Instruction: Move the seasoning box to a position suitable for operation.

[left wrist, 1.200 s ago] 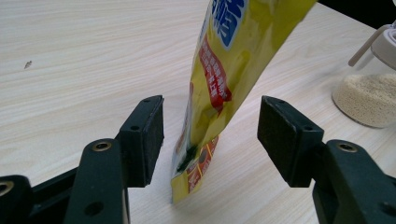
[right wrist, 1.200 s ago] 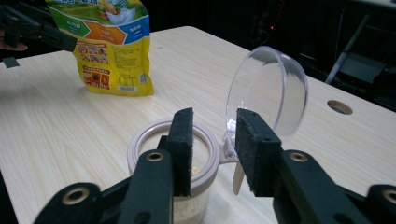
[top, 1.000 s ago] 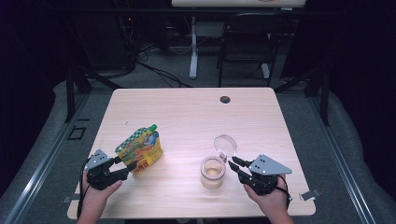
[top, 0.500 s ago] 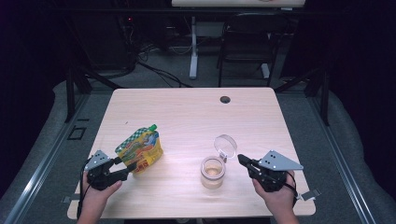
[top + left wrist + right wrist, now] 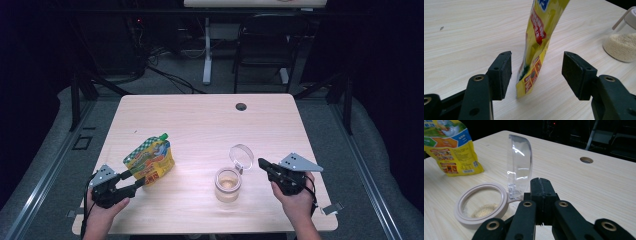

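Pouch: the yellow spouted pouch [image 5: 149,159] stands tilted on the desk [image 5: 200,120] near its front-left corner, green cap up and still on; its bottom edge sits between the left gripper's jaws without being pinched.
Jar: the small glass jar [image 5: 228,184] stands toward the front edge, right of centre, its clear hinged lid [image 5: 242,156] flipped up and open; a low layer of pale grains lies inside.
Progress: by my reckoning the jar is ready to receive and the pouch is not yet seized, uncapped or poured, so most of the work is left.
Left gripper: left gripper [image 5: 536,71] lies low along the desk, jaws spread wide on either side of the pouch's lower corner, pads clear of it.
Right gripper: right gripper [image 5: 263,164] hovers just beside the jar's lid hinge, jaws pressed together on nothing, pointing at the lid.
Hands: both forearms come in from the front edge, wrists low.
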{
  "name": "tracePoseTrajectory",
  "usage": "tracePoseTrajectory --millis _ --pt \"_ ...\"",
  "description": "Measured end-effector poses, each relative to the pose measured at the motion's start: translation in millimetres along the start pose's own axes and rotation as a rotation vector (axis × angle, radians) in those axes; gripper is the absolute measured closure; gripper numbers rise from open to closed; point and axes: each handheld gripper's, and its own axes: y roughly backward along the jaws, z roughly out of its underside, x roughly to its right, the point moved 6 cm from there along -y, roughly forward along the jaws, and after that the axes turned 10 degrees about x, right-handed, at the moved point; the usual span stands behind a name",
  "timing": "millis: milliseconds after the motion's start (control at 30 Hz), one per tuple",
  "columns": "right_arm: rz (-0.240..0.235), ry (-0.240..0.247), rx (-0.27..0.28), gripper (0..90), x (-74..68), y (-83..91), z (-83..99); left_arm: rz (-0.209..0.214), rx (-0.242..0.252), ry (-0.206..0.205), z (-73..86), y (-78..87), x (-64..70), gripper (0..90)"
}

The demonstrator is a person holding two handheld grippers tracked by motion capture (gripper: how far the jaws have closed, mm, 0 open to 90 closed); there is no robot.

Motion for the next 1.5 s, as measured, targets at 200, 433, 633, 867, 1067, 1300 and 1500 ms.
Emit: tracePoseTrajectory --millis 200,433,633,867,1067,1300,1500 --pt "0.014 0.000 -0.008 90.0 4.1 -10.5 4.8 -0.007 -0.005 -0.003 2.8 3.7 1.0 41.6" --pt "0.021 -0.009 -0.018 90.0 9.2 -19.1 7.5 -0.018 -0.007 0.001 4.7 7.2 -0.3 41.6" --pt "0.022 -0.005 -0.027 90.0 10.0 -25.0 9.0 -0.022 -0.006 0.003 5.6 8.0 -1.5 41.6" --pt "0.018 -0.004 -0.032 90.0 10.0 -29.5 9.5 -0.022 -0.009 0.004 6.2 7.5 -1.5 41.6" --pt "0.012 0.001 -0.024 90.0 7.6 -29.8 7.9 -0.023 -0.006 0.005 5.8 7.3 -2.5 41.5" --pt "0.005 0.005 -0.014 90.0 4.6 -28.8 5.7 -0.028 -0.006 0.003 5.6 7.0 -3.7 41.6" --pt "-0.008 0.002 -0.012 90.0 1.1 -29.5 4.8 -0.028 -0.006 0.006 5.8 7.5 -4.3 41.7"
